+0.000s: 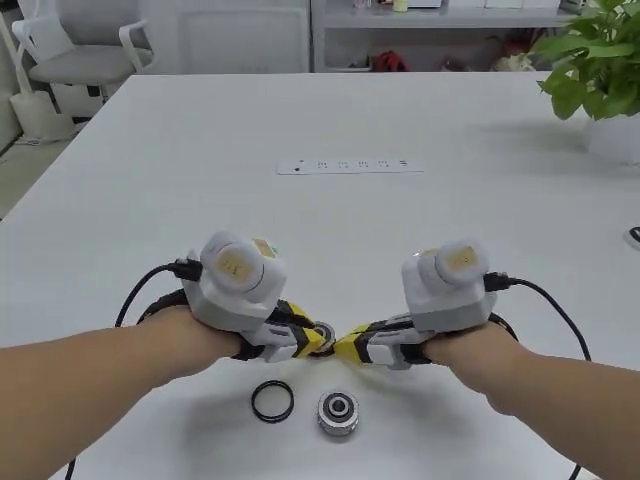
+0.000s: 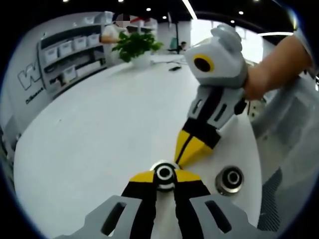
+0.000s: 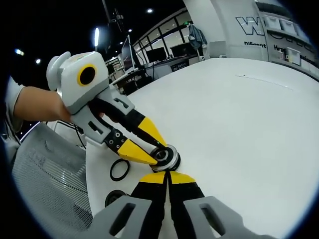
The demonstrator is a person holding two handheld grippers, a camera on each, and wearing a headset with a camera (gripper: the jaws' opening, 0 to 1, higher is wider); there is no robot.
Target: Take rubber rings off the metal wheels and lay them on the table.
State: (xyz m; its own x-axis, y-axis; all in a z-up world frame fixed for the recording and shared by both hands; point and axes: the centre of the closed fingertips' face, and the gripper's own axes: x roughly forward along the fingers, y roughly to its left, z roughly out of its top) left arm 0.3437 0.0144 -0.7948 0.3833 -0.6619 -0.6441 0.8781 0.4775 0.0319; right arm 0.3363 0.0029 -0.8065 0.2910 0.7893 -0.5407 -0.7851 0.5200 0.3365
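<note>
My left gripper (image 1: 318, 338) (image 2: 165, 177) is shut on a small metal wheel (image 2: 165, 172) (image 3: 168, 156), held just above the table. A black rubber ring rims that wheel. My right gripper (image 1: 344, 347) (image 3: 168, 175) faces it from the right, its jaws shut with the tips pinching the ring at the wheel's near edge. In the left gripper view the right gripper (image 2: 179, 159) comes in from the upper right. Below them on the table lie a loose black rubber ring (image 1: 272, 400) (image 3: 119, 169) and a bare metal wheel (image 1: 338, 412) (image 2: 230, 179).
The white table (image 1: 330, 230) stretches far ahead. A white power strip (image 1: 350, 165) lies at mid table, and a potted plant (image 1: 598, 70) stands at the back right. Black cables (image 1: 145, 290) trail from both grippers. An office chair (image 1: 75, 55) stands beyond the far left corner.
</note>
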